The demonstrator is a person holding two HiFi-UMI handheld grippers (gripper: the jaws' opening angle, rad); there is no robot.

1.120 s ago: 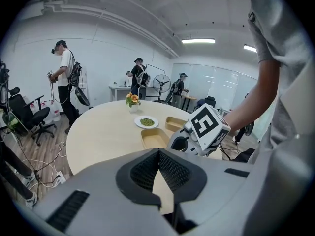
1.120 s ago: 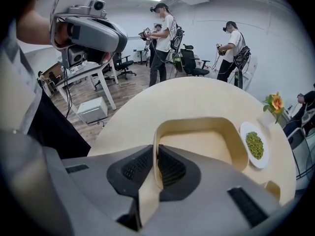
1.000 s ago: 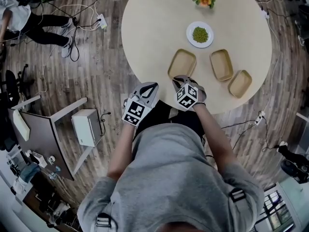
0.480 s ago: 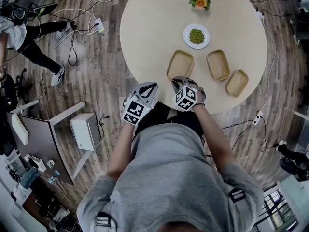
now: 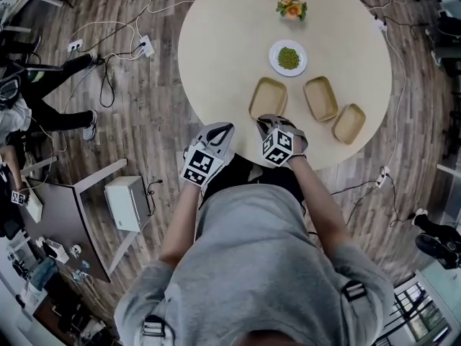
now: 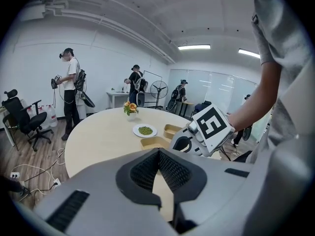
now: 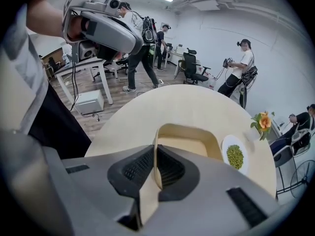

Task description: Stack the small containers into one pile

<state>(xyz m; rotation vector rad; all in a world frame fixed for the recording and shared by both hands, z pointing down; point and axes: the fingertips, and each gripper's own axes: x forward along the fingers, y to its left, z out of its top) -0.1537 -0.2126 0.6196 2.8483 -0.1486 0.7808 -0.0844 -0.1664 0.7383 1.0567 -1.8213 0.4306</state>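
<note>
Right gripper (image 7: 155,168), jaws just closed in, pinches the near wall of a seemingly light, stiff container (image 7: 189,142); left gripper (image 6: 158,154) clenched, empty.

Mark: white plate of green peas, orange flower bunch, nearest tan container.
White plate of green peas (image 5: 272,58): head view, left rim.
Orange flower bunch (image 5: 291,6): head view, blossoms.
Nearest tan container (image 5: 268,96): head view, bare floor.
</note>
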